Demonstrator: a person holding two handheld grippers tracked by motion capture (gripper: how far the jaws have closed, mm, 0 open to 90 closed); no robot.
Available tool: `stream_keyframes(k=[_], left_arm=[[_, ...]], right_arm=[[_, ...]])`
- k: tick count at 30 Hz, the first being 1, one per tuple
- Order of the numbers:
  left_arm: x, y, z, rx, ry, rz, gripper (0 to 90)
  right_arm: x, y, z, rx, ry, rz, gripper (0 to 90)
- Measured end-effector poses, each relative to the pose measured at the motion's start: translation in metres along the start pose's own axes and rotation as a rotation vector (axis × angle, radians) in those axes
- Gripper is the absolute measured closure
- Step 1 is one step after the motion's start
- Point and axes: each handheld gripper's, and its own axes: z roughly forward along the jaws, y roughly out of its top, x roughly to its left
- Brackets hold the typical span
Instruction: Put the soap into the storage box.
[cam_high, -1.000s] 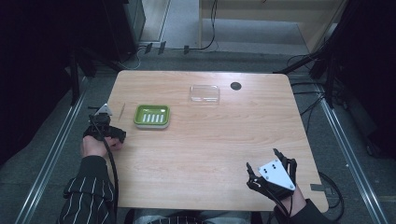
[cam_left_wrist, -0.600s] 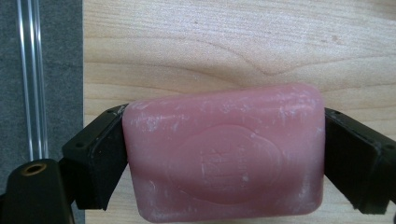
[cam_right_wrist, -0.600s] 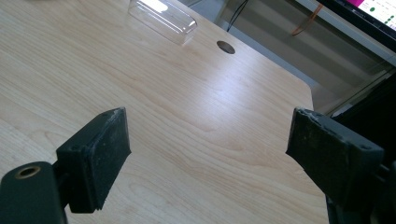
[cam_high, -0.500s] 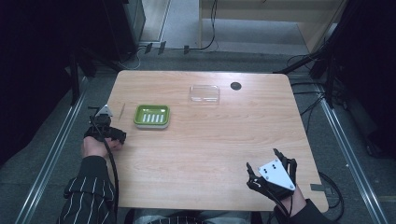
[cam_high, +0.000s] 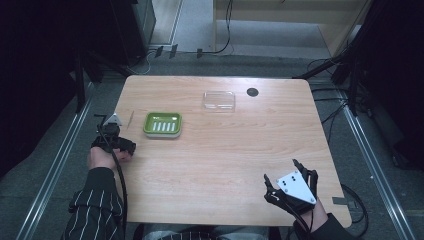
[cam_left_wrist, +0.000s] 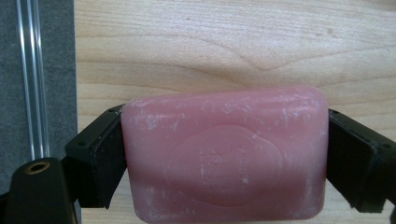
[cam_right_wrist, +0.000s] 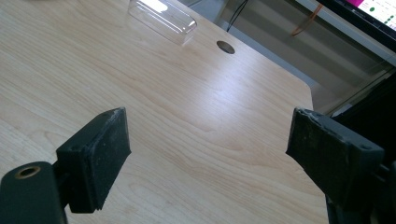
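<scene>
At the counter's (cam_high: 220, 165) left edge, the left hand-held gripper (cam_high: 114, 134) clamps a pink bar of soap (cam_left_wrist: 226, 161) across its long axis, one jaw pressed against each short end. That grip leaves the broad stamped face free, so the bar can probably be laid flat. The soap sits low over the wood near the edge, just left of the green soap dish (cam_high: 162, 124), whose slotted floor lies bare and looks like the natural place to set it. Farther along, toward the back, a clear plastic lid (cam_high: 219, 100) rests alone beside a dark round cable hole (cam_high: 252, 92), well apart from the dish. At the near right corner, the right hand-held gripper (cam_high: 290, 187) hangs with jaws spread wide and nothing between them, aimed across the bare wood at the lid, seemingly held in reserve.
</scene>
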Motion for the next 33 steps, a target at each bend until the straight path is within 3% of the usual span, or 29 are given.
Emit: stream_keyframes(k=[20,33], left_arm=[[0.004,-0.003,-0.004,-0.015,-0.027,0.076,12.6],[-0.004,-0.002,-0.015,-0.043,-0.049,0.133,12.6]], right_arm=[[0.0,0.0,0.0,-0.002,-0.001,-0.002,13.1],[-0.001,0.0,0.0,-0.004,-0.004,0.001,13.1]])
